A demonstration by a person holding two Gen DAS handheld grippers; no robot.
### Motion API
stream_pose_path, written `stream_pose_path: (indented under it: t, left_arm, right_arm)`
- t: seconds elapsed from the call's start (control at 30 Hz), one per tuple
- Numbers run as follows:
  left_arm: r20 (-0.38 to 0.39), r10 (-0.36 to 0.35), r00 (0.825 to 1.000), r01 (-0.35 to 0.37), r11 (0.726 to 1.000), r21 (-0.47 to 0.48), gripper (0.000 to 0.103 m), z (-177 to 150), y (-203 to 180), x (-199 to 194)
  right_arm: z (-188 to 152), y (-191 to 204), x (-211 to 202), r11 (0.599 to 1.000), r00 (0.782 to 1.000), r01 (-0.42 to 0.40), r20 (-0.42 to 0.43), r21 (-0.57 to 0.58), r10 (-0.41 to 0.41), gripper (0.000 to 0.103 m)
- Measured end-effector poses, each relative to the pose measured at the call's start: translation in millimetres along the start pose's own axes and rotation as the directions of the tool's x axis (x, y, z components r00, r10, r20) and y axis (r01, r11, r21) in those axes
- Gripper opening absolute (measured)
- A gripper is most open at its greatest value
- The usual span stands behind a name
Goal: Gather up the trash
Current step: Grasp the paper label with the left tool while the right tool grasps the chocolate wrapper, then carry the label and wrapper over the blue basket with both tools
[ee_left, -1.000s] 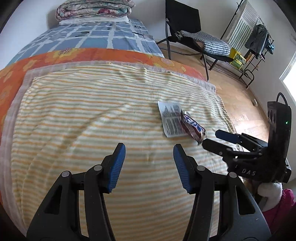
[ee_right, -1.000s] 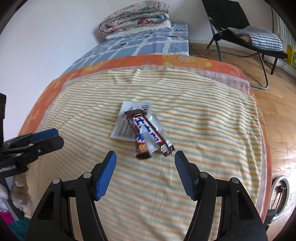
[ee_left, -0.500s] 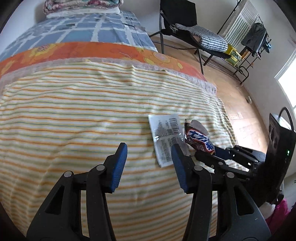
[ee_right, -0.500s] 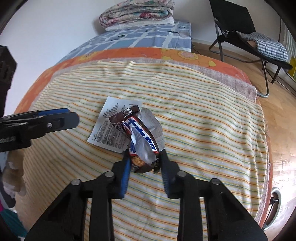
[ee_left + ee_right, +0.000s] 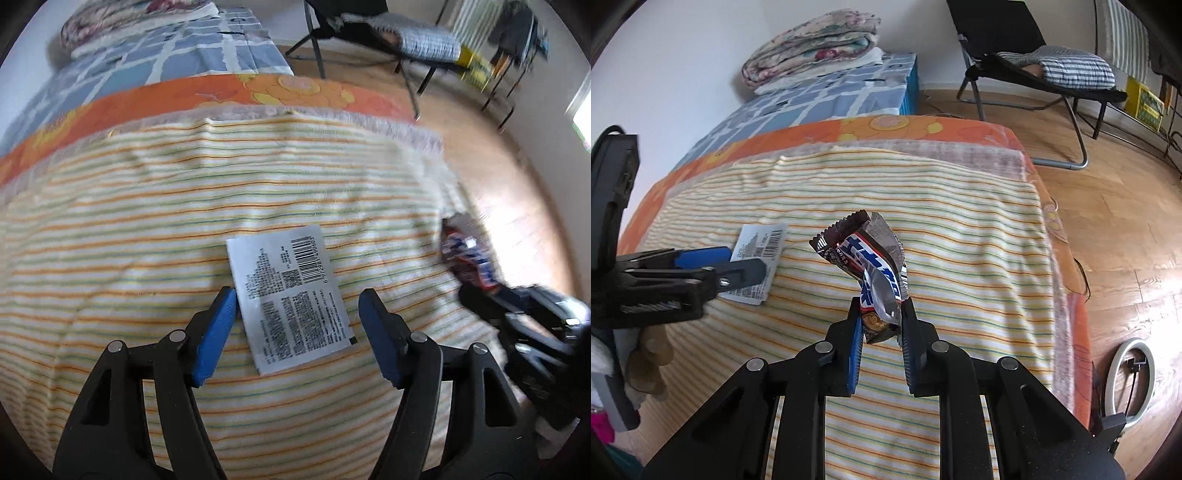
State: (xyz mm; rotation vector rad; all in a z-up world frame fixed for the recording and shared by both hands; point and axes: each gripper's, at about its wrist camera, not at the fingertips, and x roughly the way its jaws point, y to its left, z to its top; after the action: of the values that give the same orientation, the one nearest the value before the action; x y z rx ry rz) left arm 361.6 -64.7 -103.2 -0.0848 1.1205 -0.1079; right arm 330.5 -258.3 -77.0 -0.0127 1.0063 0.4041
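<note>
Packet (image 5: 290, 301) placement governs the coming move: it is seen lying flat on the blanket (image 5: 129, 229), directly between the pads of the left gripper (image 5: 297, 332), printed face up. Its long axis runs near to far, tilted slightly left at the far end, so the jaws stand across its short side. The left pad is seen at the packet's left edge; the right pad stands clear of the right edge. The jaws are opening, and no pressure on the packet is seen. The left gripper is judged the nearer by far.

A wrapper (image 5: 873, 277) is held pinched by its lower end in the right gripper (image 5: 881, 332), jaws nearly closed, the rest of it standing up crumpled above the blanket, to the right of the packet.

The blanket is striped, soft and wrinkled, laid over an orange sheet on a bed (image 5: 960, 133). A thin flat packet on such cloth is judged hard to lift without cloth being caught.

Folded bedding (image 5: 812, 48) lies at the far end; a chair (image 5: 1034, 55) stands on the wooden floor at far right.
</note>
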Motion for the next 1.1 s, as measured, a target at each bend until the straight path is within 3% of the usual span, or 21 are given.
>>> stream_pose_path:
  t: [0.07,0.13,0.4,0.73,1.1]
  left_arm:
    - [0.005,0.047,0.999,-0.047,0.998,0.044,0.070,-1,-11,4]
    - [0.012,0.087,0.996,-0.088,0.994,0.067,0.062,-4,-16,7]
    - [0.049,0.012,0.999,-0.011,1.000,-0.021,0.053,-14,7,-16]
    - [0.130,0.056,0.990,-0.058,0.998,0.009,0.052,-60,20,-84]
    - [0.246,0.087,0.965,-0.105,0.993,0.059,0.052,-124,12,-180]
  right_arm:
    - [-1,-1,-4,1.000,1.000,0.000,0.006,0.002,0.000,0.017]
    - [-2,0,-8,1.000,1.000,0.000,0.013,-0.001,0.000,0.017]
    - [-11,9,-29,1.000,1.000,-0.014,0.024,-0.013,0.015,0.017]
    - [-32,41,-68,0.997,0.997,-0.068,0.029,-0.045,0.070,0.017]
    - [-66,86,-125,0.988,0.990,-0.132,0.037,-0.075,0.135,0.017]
